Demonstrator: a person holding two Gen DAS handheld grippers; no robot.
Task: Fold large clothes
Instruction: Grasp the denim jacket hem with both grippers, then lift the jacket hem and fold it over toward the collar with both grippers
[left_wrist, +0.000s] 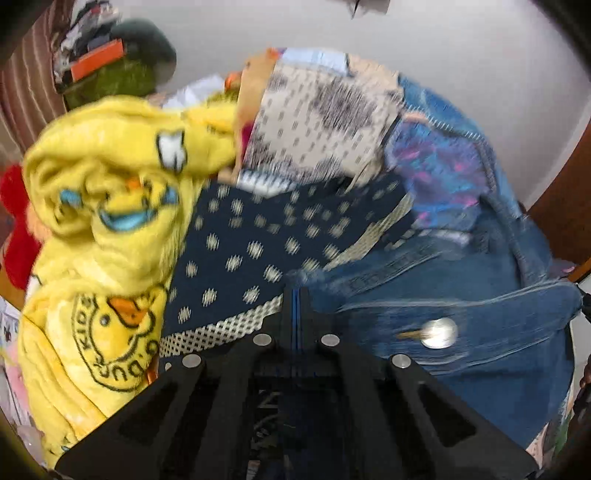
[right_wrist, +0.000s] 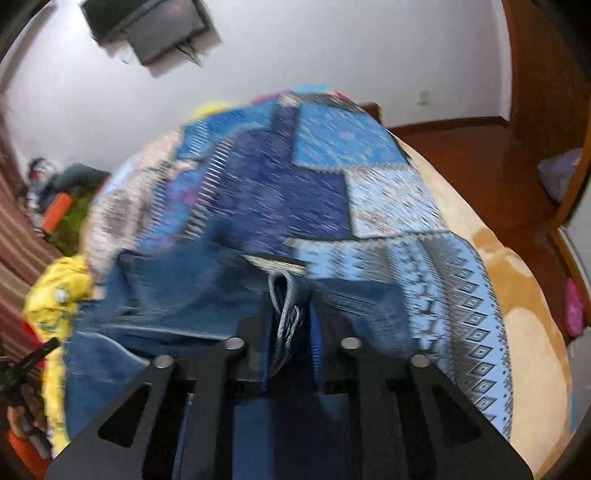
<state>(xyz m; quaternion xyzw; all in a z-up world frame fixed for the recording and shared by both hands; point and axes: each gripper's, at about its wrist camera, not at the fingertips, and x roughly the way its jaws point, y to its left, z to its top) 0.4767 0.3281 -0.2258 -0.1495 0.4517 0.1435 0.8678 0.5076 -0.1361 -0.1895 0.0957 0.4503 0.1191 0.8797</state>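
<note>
On the bed, left wrist view: left gripper (left_wrist: 295, 295) jaws pressed together, pinching the denim garment (left_wrist: 461, 325) edge, with a yellow duck blanket (left_wrist: 103, 229) piled toward the bed's left side. Right wrist view: right gripper (right_wrist: 293, 314) jaws partly apart, a denim fold between them; whether the pads press it, cannot tell. Patchwork quilt (right_wrist: 295, 177) beyond.

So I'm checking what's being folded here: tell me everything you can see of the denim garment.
The denim garment is mid-blue, heavy-looking cloth with stitched seams and a round metal button. It lies rumpled on a patterned quilt, beside a yellow duck-print blanket. The left tongs are shut at its edge; the right tongs have a thick folded hem between them, jaws slightly parted. Motion blur hides finer detail.
</note>
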